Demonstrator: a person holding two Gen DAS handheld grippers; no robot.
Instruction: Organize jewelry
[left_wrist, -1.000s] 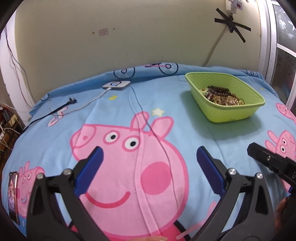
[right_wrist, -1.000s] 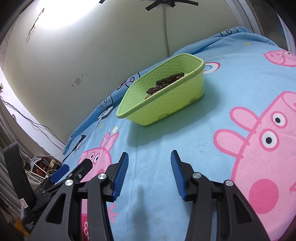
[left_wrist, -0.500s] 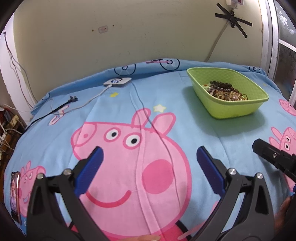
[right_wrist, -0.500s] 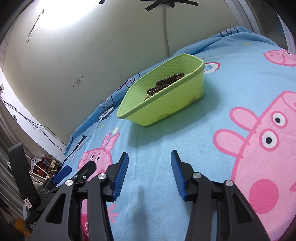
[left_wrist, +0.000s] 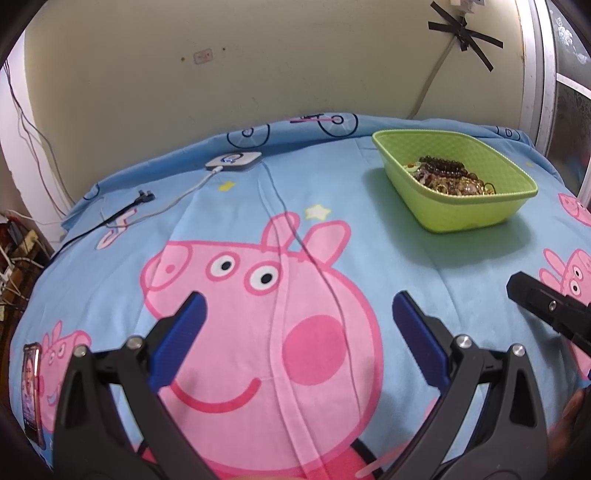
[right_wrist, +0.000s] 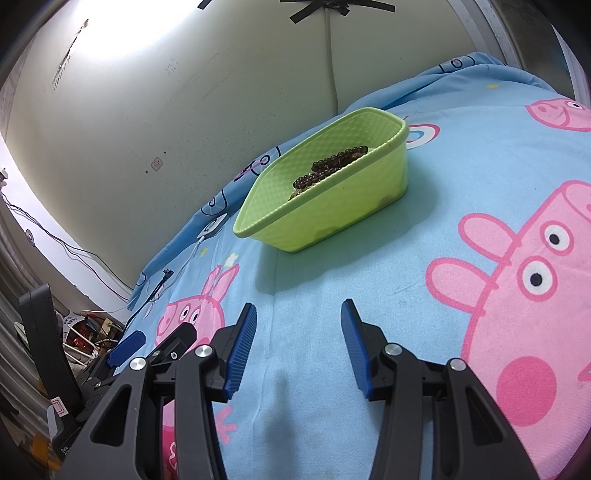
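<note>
A lime green plastic basket (left_wrist: 513, 177) stands on the blue cartoon-pig bed sheet at the far right. It holds a tangle of jewelry (left_wrist: 448, 179), with a dark bead bracelet on top. In the right wrist view the basket (right_wrist: 343, 214) sits ahead and slightly left, and the dark beads (right_wrist: 328, 168) show over its rim. My left gripper (left_wrist: 297, 323) is open and empty, low over the sheet, well short of the basket. My right gripper (right_wrist: 297, 326) is open and empty, a short way in front of the basket.
A small white charger (left_wrist: 233, 161) with a white cable lies at the back of the bed, a black cable (left_wrist: 125, 210) beside it. A phone (left_wrist: 31, 387) lies at the left edge. The wall stands close behind the bed. The right gripper's finger (left_wrist: 546, 306) shows at the right.
My left gripper has tilted and pulled back a little, so the basket sits lower and further right in its view. The right gripper has barely moved.
</note>
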